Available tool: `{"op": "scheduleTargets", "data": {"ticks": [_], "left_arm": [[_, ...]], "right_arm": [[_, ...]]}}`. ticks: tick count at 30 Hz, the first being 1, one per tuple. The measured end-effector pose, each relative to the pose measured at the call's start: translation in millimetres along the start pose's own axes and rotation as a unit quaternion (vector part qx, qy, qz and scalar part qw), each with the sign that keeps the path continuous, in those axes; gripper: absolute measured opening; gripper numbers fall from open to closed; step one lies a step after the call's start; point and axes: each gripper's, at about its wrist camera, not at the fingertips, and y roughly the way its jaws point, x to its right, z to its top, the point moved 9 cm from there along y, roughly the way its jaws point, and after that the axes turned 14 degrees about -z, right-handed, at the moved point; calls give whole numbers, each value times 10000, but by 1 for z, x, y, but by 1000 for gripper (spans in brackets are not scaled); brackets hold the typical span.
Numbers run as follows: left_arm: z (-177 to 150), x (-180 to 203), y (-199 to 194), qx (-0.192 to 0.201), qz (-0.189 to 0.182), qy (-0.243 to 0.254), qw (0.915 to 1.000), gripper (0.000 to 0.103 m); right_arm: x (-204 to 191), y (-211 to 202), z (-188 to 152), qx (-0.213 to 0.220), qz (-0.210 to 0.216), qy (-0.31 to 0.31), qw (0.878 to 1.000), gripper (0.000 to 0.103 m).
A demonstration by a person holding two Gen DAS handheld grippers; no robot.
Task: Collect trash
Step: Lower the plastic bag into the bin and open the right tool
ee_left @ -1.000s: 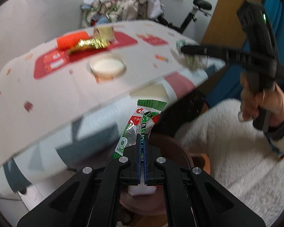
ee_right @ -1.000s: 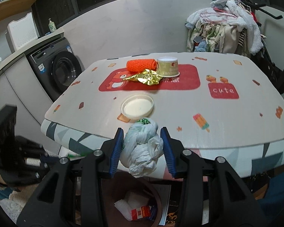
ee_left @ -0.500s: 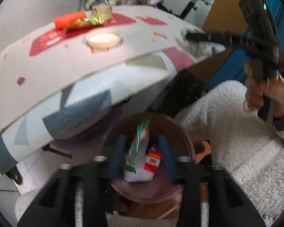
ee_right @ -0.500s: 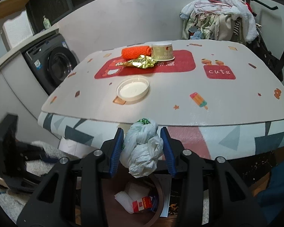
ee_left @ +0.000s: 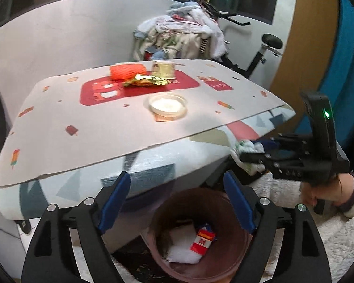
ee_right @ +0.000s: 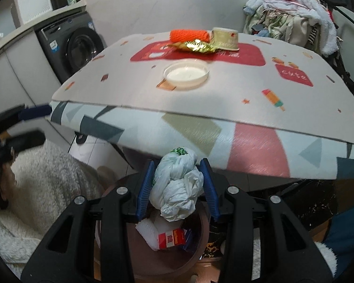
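A brown round bin (ee_left: pixel 214 263) stands on the floor under the table's near edge, with a red-and-white packet (ee_left: pixel 202 240) and white scraps inside. My left gripper (ee_left: pixel 177 200) hovers above the bin, its jaws opening wide with nothing between them. My right gripper (ee_right: pixel 178 189) is shut on a crumpled white plastic bag (ee_right: pixel 177 186) just over the bin (ee_right: pixel 200 254). In the left wrist view the right gripper (ee_left: pixel 250 155) shows at the right with the bag (ee_left: pixel 244 152). On the table lie a gold wrapper (ee_left: pixel 145 82), an orange roll (ee_left: pixel 127 71), a paper cup (ee_left: pixel 164 68) and a white lid (ee_left: pixel 167 105).
The table (ee_left: pixel 82 127) has a patterned cloth hanging over its near edge. A washing machine (ee_right: pixel 75 44) stands at the left, a pile of clothes (ee_right: pixel 292 16) and an exercise bike (ee_left: pixel 259 54) behind the table. A person's hand (ee_left: pixel 325 191) in a fluffy white sleeve holds the right gripper.
The left gripper opened and the green-and-red wrapper it held dropped out of sight into the bin. The right gripper sank with the white bag from table height to just above the bin.
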Motion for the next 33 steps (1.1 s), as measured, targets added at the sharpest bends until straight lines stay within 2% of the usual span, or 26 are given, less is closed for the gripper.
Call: {"op": "scheduleTargets", "data": {"ticks": [12, 24, 26, 28, 30, 33], "left_arm": [[-11, -12, -5, 241, 428, 133, 9987, 91], [-17, -24, 3, 92, 557, -105, 9984, 93], [-18, -27, 4, 74, 568, -150, 9982, 93], [-19, -28, 5, 56, 574, -190, 9982, 93], [-19, -30, 5, 52, 583, -221, 9980, 93], [-20, -31, 5, 40, 598, -246, 9979, 94]], "right_arm": [[-15, 23, -23, -316, -40, -171, 9993, 43], [-31, 33, -34, -400, -122, -541, 9977, 45], [-30, 35, -34, -436, -142, -515, 9976, 56], [-26, 34, -32, -394, -197, -448, 9980, 82], [-24, 33, -30, -341, -233, -393, 9984, 95], [-19, 34, -30, -361, -282, -316, 9985, 97]]}}
